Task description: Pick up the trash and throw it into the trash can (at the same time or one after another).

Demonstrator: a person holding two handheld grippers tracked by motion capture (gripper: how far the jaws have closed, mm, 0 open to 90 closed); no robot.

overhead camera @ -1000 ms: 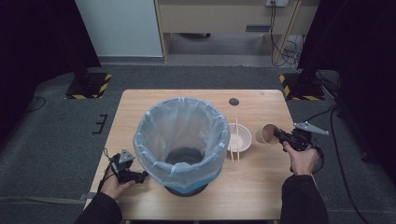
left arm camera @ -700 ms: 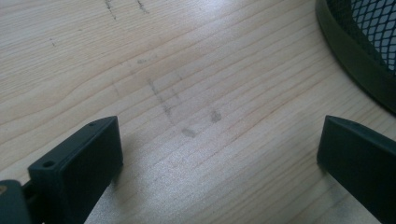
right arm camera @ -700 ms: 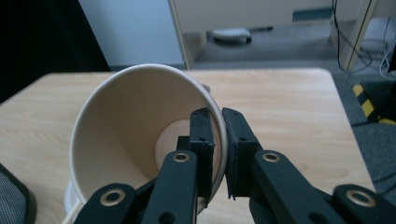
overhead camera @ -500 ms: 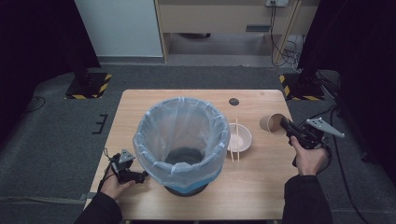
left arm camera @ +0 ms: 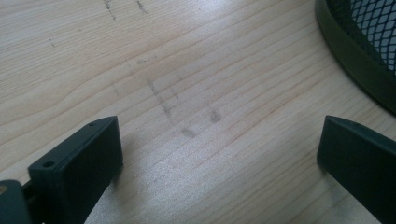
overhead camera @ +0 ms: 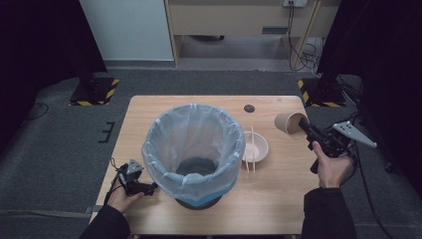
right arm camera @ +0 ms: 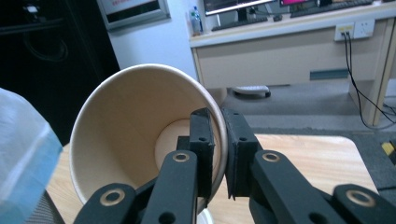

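Your right gripper [overhead camera: 304,126] has lifted the paper cup [overhead camera: 290,124] clear of the table [overhead camera: 278,199] since a second ago: back then the cup sat low, just beside the small white bowl [overhead camera: 256,148], and now it hangs higher in the frame and farther toward the table's far right corner, apart from the bowl. Your right hand [overhead camera: 332,167] has shifted outward with it. Your left hand [overhead camera: 124,197] and left gripper [overhead camera: 149,188] are where they were, at the near left of the bin [overhead camera: 193,149].

From above, nearest you, the left gripper lies low on the wood beside the bin's base. Beyond it stands the bin with its pale blue liner, then the white bowl with two chopsticks [overhead camera: 253,149] laid across it, then the cup on its side in your right gripper, mouth turned toward you.

The left gripper view adds what the high view is too small to show: the jaws stand wide apart over bare wood grain, nothing between them, with the bin's dark mesh wall [left arm camera: 369,51] at the upper right.

The right gripper view [right arm camera: 218,154] shows the grip itself: the jaws pinch the cup's [right arm camera: 135,140] rim wall, one pad inside the cup, one outside. The cup is empty, and behind it are a desk [right arm camera: 280,60] and floor.
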